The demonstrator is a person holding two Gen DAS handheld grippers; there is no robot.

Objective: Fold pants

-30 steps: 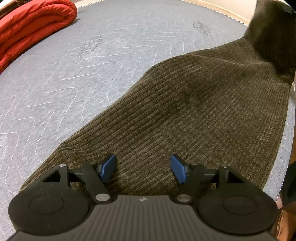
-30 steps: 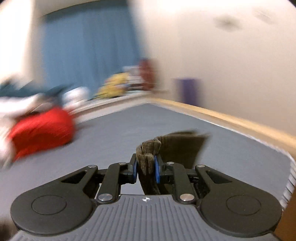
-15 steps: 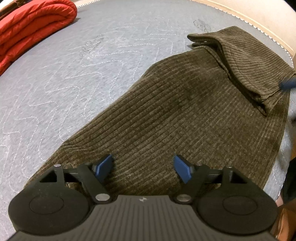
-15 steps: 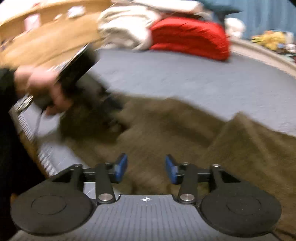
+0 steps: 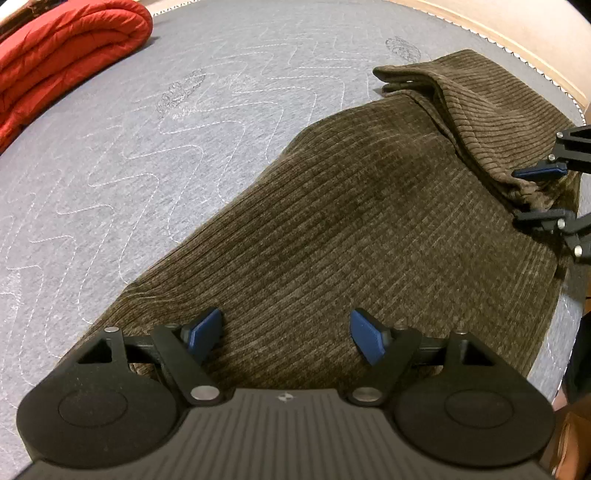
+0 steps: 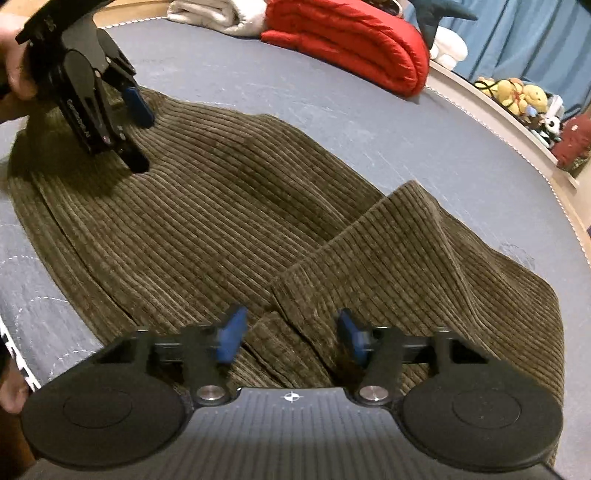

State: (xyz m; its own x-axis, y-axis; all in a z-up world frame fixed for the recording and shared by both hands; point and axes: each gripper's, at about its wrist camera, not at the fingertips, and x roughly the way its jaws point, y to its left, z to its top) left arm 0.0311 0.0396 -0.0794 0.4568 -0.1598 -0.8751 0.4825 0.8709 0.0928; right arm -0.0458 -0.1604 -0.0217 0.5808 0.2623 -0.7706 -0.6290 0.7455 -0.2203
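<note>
Dark olive corduroy pants [image 5: 351, 229] lie flat on the grey quilted bed, with one end folded back over itself [image 5: 480, 110]. My left gripper [image 5: 286, 334] is open and empty just above the near end of the pants. My right gripper [image 6: 291, 334] is open over the folded-back flap [image 6: 388, 266], holding nothing; it shows at the right edge of the left wrist view [image 5: 543, 192]. The left gripper also shows in the right wrist view [image 6: 136, 129], at the far end of the pants [image 6: 207, 206].
A folded red quilt [image 5: 62, 62] lies at the far left of the bed [image 5: 147, 155]; it also shows in the right wrist view [image 6: 351, 40]. White bedding [image 6: 218, 14] and stuffed toys [image 6: 517, 94] sit beyond the bed edge.
My right gripper swung round, laid the pant end it held down as a folded flap, and opened. The left gripper stayed open over the near end.
</note>
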